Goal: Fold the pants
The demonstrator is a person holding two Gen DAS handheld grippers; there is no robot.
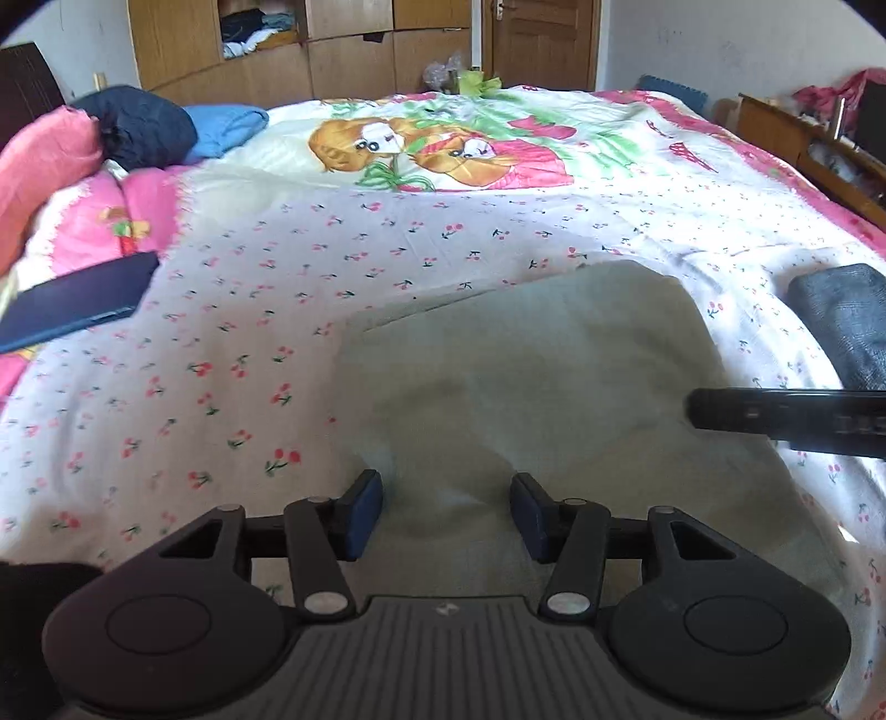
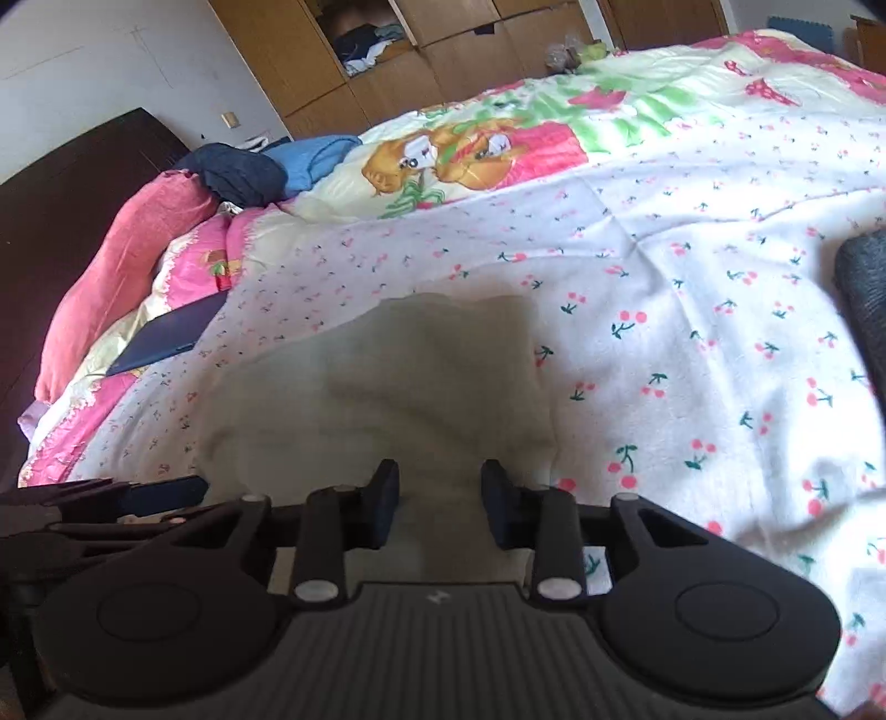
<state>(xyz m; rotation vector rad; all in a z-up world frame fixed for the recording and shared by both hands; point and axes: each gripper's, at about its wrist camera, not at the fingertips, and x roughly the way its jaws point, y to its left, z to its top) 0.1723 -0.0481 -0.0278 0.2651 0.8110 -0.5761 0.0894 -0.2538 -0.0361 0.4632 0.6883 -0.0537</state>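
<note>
the pale pants (image 1: 531, 376) lie folded on the cherry-print bed (image 1: 221, 343), lower centre of both views. only the left wrist view shows the wooden door (image 1: 540, 44), upper right. left gripper (image 1: 446, 512) and right gripper (image 2: 440, 507) tilt downward, jaws parted, gripping nothing.

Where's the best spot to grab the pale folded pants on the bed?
Probably the pale pants' far left folded edge, approached low from the bare sheet on its left: that edge lies straight and slightly raised, easy to pinch.
</note>
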